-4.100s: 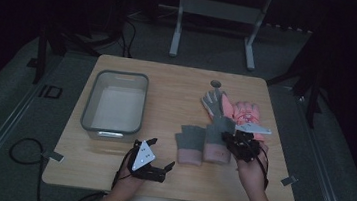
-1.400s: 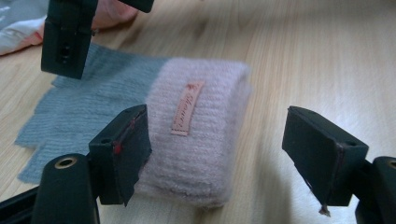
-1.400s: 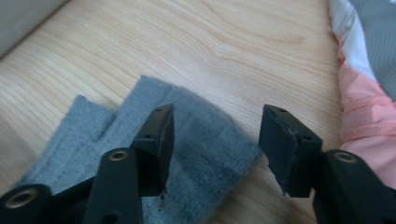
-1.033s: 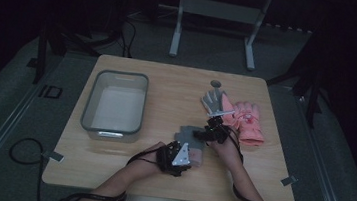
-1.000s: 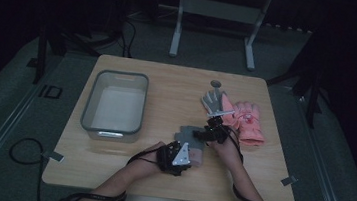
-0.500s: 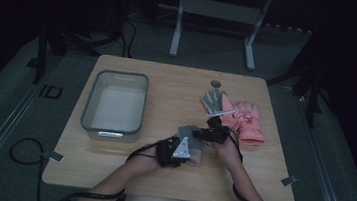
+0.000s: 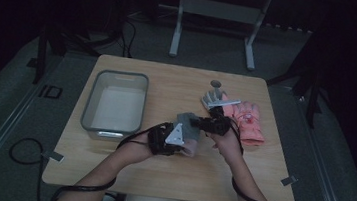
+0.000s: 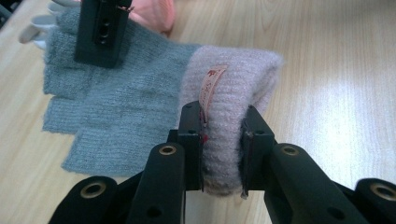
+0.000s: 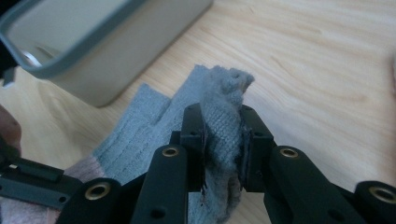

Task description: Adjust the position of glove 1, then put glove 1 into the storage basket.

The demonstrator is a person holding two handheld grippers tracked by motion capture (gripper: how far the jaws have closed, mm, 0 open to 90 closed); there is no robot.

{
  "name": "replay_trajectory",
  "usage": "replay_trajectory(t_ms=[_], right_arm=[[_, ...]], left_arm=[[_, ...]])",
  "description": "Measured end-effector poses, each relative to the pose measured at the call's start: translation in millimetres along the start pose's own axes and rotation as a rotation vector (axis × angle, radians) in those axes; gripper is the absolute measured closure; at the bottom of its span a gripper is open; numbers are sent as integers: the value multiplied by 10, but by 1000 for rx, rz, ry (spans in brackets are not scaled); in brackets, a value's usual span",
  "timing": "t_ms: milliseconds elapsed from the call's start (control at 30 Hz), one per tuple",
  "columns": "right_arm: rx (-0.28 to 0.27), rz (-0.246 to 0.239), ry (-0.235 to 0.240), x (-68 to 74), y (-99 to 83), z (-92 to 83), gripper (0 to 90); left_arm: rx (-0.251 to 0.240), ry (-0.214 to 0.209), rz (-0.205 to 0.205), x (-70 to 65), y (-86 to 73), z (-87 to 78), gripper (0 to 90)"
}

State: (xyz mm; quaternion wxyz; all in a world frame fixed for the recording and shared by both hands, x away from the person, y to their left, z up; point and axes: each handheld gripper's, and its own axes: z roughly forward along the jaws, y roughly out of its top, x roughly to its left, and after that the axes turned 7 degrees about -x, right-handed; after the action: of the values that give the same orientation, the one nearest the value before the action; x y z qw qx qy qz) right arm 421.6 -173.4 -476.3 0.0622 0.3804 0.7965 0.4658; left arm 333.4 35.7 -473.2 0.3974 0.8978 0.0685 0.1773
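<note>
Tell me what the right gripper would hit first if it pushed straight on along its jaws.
Probably the grey tray: past the grey glove that the right gripper clamps, it lies ahead and left, though depth is unclear.

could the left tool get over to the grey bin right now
Probably not on its own: the left tool is shut on the pink cuff of the grey glove, and the right tool grips its finger end. The table toward the grey bin looks free.

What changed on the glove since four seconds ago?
Both grippers have moved in and their jaws have just been closing: the left gripper now pinches the grey glove by its pink cuff, the right gripper its finger end. The bin and pink glove stayed put.
</note>
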Motion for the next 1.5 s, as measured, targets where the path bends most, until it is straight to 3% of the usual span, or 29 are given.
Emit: replay_trajectory(t_ms=[467,900,1133,1267,1367,1500], right_arm=[[-16,-37,8,238,442,79,753],[-27,-96,38,580,863,282,754],[-33,-136,71,829,1080,496,754],[-27,-153,100,1028,1248,733,754],[-20,-156,110,1112,1288,844,755],[3,-189,118,1307,1334,1120,755]], left_arm=[[23,44,17,222,55,-384,741],[37,100,8,401,-74,-785,741],[68,128,1,508,-262,-1005,741],[83,142,-28,624,-476,-1201,740],[97,144,-39,658,-566,-1270,740],[138,149,-52,713,-779,-1414,740]])
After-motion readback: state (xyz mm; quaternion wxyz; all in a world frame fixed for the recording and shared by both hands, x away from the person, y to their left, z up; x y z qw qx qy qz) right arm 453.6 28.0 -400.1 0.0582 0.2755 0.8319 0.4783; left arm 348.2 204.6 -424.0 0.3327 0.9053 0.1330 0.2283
